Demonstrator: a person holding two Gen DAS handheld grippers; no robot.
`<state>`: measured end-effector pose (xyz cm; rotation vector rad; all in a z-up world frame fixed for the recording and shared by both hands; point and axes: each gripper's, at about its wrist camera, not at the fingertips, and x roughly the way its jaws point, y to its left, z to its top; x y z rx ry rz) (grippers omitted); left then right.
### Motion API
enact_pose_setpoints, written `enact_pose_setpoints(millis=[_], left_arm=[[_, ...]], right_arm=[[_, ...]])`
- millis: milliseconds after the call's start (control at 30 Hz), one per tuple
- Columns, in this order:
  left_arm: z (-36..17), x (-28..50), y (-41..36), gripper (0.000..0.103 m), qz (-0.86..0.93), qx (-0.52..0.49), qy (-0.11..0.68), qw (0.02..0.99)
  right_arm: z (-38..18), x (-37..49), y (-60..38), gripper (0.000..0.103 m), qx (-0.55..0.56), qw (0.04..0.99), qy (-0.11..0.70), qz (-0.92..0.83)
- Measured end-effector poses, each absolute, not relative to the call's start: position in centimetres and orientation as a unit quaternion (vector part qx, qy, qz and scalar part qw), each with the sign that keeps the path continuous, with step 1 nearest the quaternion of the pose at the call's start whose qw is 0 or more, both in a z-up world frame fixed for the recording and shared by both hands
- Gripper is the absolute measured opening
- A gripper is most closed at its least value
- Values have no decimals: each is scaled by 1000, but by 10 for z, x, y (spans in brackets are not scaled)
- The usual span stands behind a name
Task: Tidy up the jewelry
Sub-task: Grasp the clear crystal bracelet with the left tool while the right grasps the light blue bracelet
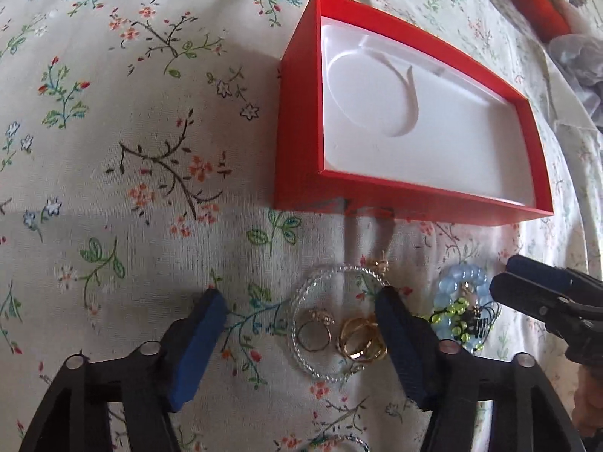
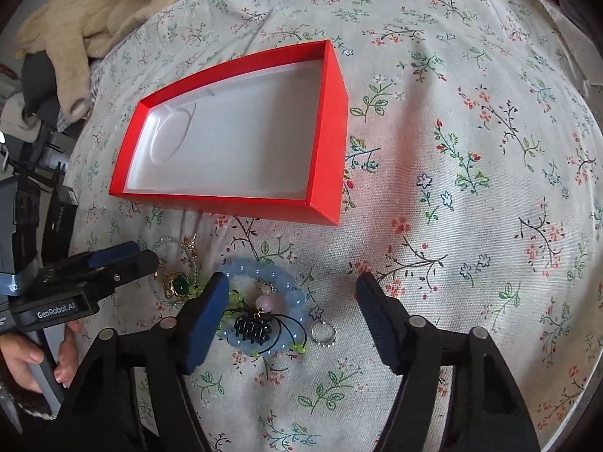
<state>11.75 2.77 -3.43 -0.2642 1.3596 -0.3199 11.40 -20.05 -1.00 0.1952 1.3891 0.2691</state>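
— Blue-padded fingers point(image 1: 205, 342) of the left gripper point(image 1: 301, 339) sit closest to us, spread wide with nothing between them, hovering over the small pile of rings.

— What's in the pile?

— Lying on the flowered bedspread point(image 1: 113, 150): a clear beaded bracelet point(image 1: 328, 324) ringing a thin ring point(image 1: 314, 333) and a cluster of gold rings point(image 1: 362, 341). Just beside it is a pale blue bead bracelet point(image 2: 264, 301) with a black spiral charm point(image 2: 253, 327) and yellow-green beads point(image 1: 456, 316) lying on it, and a small silver ring point(image 2: 324, 333) near that. From the other side I can also see a green-stoned ring point(image 2: 177, 286).

— And the right gripper point(image 2: 292, 316)?

— Also wide open, holding nothing, poised above the blue bracelet.

— Anything in the red box point(image 1: 297, 124) yet?

— No. Its white liner point(image 1: 414, 132) is bare, the round recess unfilled. The box lies beyond the jewelry, a little apart from it. So, as I judge it, the sorting hasn't properly begun: every piece I can see still needs lifting over into the box.
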Motion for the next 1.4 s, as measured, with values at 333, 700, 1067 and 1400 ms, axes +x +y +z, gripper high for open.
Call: enact_pose_setpoints(millis=[333, 700, 1067, 1400], left_arm=[[-39, 127, 18, 20, -165, -98, 622, 759], [-44, 127, 7, 2, -149, -67, 610, 775], [-39, 113, 13, 0, -138, -67, 596, 788], [-6, 98, 19, 0, -151, -89, 554, 814]], right_arm=[[-20, 122, -196, 32, 81, 751, 642, 135], [-21, 115, -179, 12, 31, 760, 634, 141], [-25, 109, -181, 13, 42, 756, 639, 136], [16, 95, -181, 12, 55, 790, 596, 132]])
